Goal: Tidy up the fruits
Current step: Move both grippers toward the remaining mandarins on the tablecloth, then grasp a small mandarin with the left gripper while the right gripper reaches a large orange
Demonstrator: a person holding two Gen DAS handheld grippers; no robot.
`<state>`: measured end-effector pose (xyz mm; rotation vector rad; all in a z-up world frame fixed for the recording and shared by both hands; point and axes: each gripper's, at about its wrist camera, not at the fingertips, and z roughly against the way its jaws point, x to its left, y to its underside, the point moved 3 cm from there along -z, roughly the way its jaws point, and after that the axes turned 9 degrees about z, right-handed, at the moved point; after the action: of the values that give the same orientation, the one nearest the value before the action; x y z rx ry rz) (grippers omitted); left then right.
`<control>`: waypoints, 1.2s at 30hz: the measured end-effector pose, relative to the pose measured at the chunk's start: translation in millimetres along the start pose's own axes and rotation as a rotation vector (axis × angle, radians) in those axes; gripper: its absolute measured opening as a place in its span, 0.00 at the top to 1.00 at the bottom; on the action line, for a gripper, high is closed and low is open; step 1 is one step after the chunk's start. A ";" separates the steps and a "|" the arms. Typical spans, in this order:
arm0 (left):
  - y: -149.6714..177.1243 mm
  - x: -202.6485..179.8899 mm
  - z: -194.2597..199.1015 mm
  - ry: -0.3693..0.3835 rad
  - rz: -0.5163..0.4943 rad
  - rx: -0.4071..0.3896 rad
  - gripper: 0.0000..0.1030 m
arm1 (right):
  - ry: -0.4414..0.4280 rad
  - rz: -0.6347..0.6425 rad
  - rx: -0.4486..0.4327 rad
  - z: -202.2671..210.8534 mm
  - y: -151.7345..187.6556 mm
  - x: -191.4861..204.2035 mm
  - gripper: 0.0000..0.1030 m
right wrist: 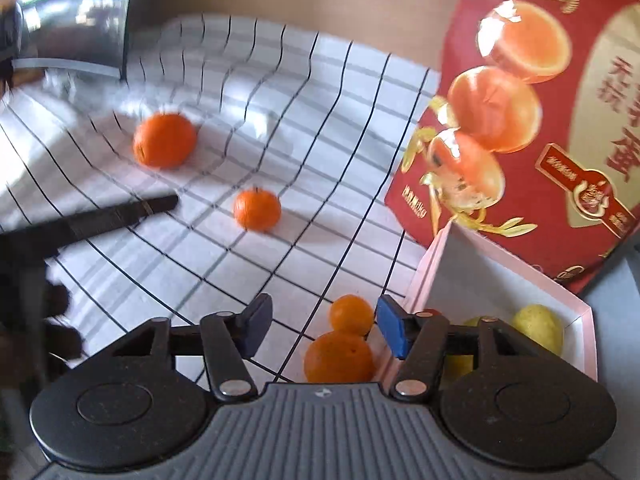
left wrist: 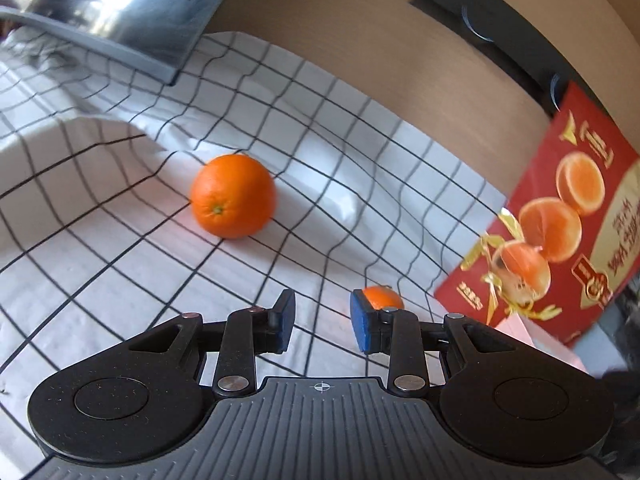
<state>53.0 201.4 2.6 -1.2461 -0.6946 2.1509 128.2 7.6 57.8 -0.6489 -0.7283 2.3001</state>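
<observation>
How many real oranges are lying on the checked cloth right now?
4. A big orange far back, a small orange mid-cloth, and two stacked by the pink box. More may be hidden.

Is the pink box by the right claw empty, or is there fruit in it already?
Not empty. The pink box holds yellow-green fruit at its near end; the far end shows bare white floor. Claw parts hide the rest, so no count.
</observation>
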 end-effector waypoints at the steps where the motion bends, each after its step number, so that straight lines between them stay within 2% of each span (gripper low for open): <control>1: -1.1 1.8 1.0 0.003 0.007 -0.002 0.67 | 0.005 -0.001 0.016 -6.8 2.2 2.2 0.51; 4: -1.0 0.5 3.2 0.009 -0.004 -0.011 0.67 | 0.006 -0.009 0.051 -19.1 9.2 8.5 0.53; 6: 1.5 -2.6 1.2 0.010 -0.024 0.001 0.67 | 0.037 0.019 0.042 -21.9 12.4 13.2 0.53; 9: 6.8 -5.3 -1.5 0.007 -0.051 0.015 0.67 | 0.033 0.025 0.034 -20.3 15.7 15.1 0.53; 11: 7.7 -6.7 -0.5 0.013 -0.060 0.011 0.67 | -0.013 0.027 0.026 -9.8 17.9 17.9 0.52; 13: 7.5 -6.8 1.2 0.018 -0.062 0.000 0.67 | -0.132 0.020 -0.001 7.3 19.4 20.2 0.53; 14: 7.5 -6.7 1.4 0.019 -0.062 -0.001 0.67 | -0.161 0.008 -0.018 14.2 19.4 19.4 0.53; 17: 7.8 -5.5 0.3 0.012 -0.060 0.004 0.67 | -0.082 0.046 -0.052 21.3 21.3 19.4 0.48; 19: 7.6 -4.7 0.4 0.013 -0.057 0.004 0.67 | -0.053 0.050 -0.030 13.9 24.6 17.6 0.46; 21: 7.8 -4.5 -0.3 0.015 -0.056 0.009 0.67 | -0.082 0.022 -0.021 6.9 28.7 14.3 0.42; 23: 8.4 -4.7 -1.5 0.016 -0.058 0.017 0.67 | -0.102 -0.009 -0.026 5.1 30.6 13.7 0.42; 30: 9.6 -4.8 -2.9 0.015 -0.061 0.024 0.67 | -0.125 0.007 -0.006 -3.2 29.5 30.3 0.42; 32: 9.9 -4.7 -2.8 0.015 -0.062 0.025 0.67 | -0.132 0.009 -0.004 -4.3 30.6 35.1 0.45; 34: 10.3 -5.2 -3.1 0.015 -0.064 0.027 0.67 | -0.147 0.001 -0.009 -3.7 32.0 38.0 0.57; 36: 11.0 -5.9 -3.0 0.015 -0.065 0.028 0.67 | -0.160 -0.013 -0.022 -0.6 33.2 38.9 0.61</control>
<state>55.9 190.0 -2.6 -1.2076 -0.6870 2.0891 88.3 13.1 26.2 -0.4718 -0.8303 2.3540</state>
